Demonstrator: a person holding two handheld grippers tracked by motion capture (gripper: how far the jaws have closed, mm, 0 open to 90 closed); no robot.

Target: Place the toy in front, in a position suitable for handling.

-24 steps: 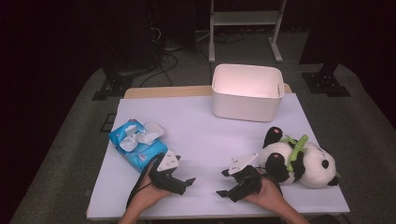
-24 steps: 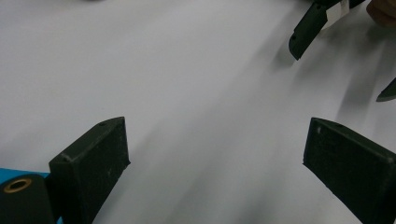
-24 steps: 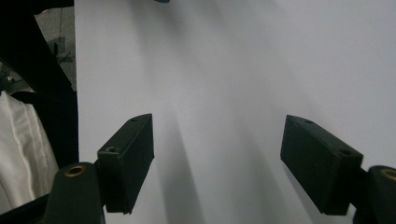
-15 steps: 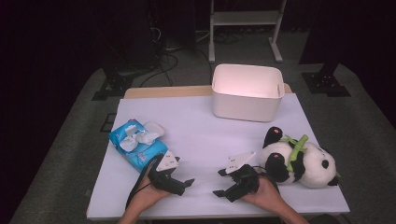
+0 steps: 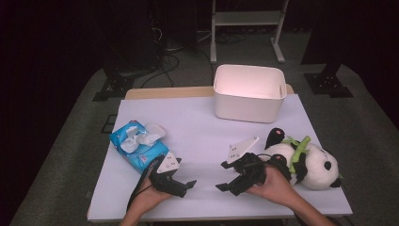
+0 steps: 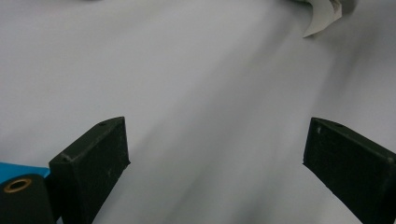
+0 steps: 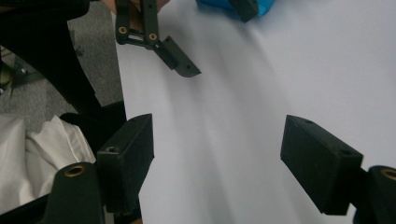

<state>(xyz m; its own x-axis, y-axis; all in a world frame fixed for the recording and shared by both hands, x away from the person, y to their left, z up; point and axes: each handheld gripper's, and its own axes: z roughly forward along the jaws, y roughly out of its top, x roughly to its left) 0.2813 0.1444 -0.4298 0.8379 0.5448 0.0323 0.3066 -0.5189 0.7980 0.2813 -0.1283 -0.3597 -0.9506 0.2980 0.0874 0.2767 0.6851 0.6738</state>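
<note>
From the high view, the left gripper (image 5: 181, 184) rests low near the table's (image 5: 197, 136) front edge, jaws parted with nothing between them, just in front of the blue wipes pack (image 5: 138, 145), which lies toward the left edge. The right gripper (image 5: 227, 178) sits beside it, also near the front edge, jaws spread and empty, its hand (image 5: 273, 183) touching the panda (image 5: 306, 162) that lies on its side toward the right front corner. The two grippers point at each other across a bare strip of tabletop. The white bin (image 5: 249, 92) stands at the far edge, well apart from both, with a broad bare stretch of table between it and the hands. In the left gripper view, both jaws stand wide over bare white surface; a corner of the other gripper's plate (image 6: 322, 18) shows at the top right, and a sliver of the blue pack at the lower left. In the right gripper view, the jaws are wide apart over bare table; the left gripper (image 7: 184, 67) shows ahead beside the table's edge, the wipes pack (image 7: 233, 7) beyond it, and dark floor falls away past that edge.
</note>
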